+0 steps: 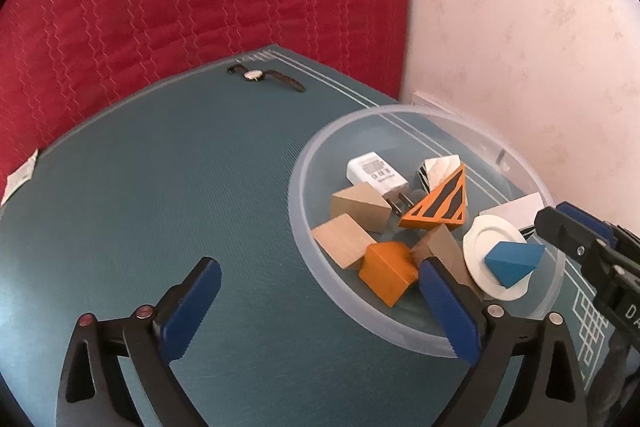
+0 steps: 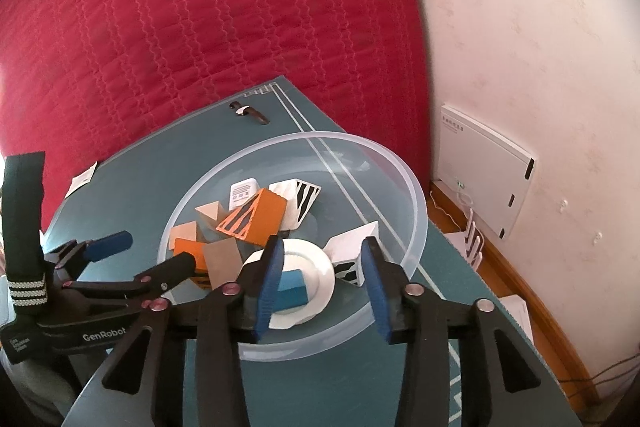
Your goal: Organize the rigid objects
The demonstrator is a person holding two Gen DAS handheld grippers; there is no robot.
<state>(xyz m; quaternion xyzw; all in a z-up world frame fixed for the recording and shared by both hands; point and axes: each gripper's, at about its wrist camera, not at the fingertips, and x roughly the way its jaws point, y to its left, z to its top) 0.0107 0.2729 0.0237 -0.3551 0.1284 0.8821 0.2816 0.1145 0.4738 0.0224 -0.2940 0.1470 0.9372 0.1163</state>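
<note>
Right gripper [image 2: 322, 275] spread, empty, above blue block [image 2: 291, 291] lying lengthwise across white plate [image 2: 320, 277]

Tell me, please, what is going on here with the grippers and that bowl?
A person is sorting rigid objects into a clear plastic bowl on a teal mat. Both the left gripper and right gripper are open and empty above its near rim. Wooden blocks, a white charger and a blue block on a white plate lie inside; a wristwatch remains outside.

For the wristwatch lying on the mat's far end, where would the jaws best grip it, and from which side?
Probably the round case of the wristwatch, from above, jaws across its width. The strap lies flat and stretched out on the mat, so the raised case looks the firmest hold.
</note>
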